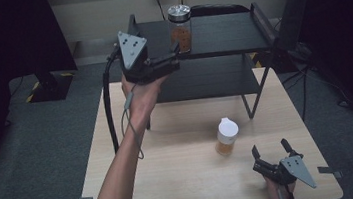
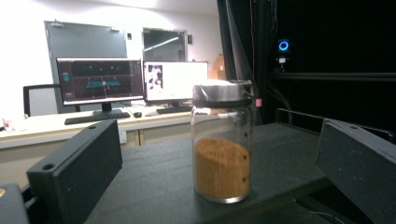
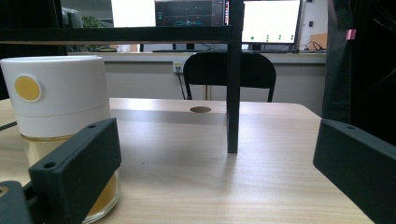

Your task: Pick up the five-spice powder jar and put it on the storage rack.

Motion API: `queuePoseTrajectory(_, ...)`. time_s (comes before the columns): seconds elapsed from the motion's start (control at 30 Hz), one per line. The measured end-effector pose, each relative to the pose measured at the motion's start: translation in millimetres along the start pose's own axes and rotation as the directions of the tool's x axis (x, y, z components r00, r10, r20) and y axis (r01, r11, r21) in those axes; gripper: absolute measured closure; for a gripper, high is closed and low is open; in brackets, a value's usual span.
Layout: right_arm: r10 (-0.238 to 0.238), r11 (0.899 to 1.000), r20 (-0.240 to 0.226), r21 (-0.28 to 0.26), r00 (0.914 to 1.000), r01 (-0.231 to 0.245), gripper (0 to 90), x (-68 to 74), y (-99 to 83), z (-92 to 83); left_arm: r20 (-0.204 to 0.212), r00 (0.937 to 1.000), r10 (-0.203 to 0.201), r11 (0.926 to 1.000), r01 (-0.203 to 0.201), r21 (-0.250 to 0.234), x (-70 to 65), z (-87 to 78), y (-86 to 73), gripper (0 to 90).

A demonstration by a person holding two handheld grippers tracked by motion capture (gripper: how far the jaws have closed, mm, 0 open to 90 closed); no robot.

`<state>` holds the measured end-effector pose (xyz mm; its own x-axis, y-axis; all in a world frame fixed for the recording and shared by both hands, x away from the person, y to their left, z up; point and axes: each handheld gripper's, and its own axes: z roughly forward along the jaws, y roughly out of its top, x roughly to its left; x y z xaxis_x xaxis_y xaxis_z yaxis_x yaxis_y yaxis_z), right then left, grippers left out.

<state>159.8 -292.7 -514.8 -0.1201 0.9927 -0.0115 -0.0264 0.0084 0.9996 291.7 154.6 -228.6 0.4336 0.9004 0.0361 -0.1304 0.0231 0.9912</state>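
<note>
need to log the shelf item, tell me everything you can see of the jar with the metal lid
The jar is clear glass, round, with a silvery metal lid closed on it. Orange-brown powder fills roughly its lower half. It stands upright on the black shelf, near the front edge. The left gripper is open, its fingers on either side, not touching it.

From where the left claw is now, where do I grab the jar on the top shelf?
Grip the spice jar around its straight glass body below the metal lid, coming in level from the shelf's front edge. It stands upright near that edge, already between the open jaws of the left claw, and its cylindrical sides suit a sideways pinch.
</note>
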Motion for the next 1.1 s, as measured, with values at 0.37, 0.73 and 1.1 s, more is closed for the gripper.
queuePoseTrajectory(0.37,0.000,1.000,0.005,0.000,1.0000,0.000,0.0,0.8,0.0,-0.1,-0.039,0.9992,-0.010,0.9998,0.010,-0.016,-15.0,-44.9,-38.3,0.2)
queuePoseTrajectory(0.73,0.000,1.000,-0.003,-0.002,1.0000,0.000,0.0,-0.3,-0.3,-0.4,-0.074,0.9967,-0.034,0.9993,0.035,0.016,-22.5,-88.0,-104.0,0.3)
queuePoseTrajectory(1.1,0.000,1.000,-0.003,0.000,1.0000,0.000,0.0,-0.2,0.0,-0.3,-0.114,0.9934,-0.005,0.9988,0.011,0.049,-28.3,-117.1,-178.5,0.3)
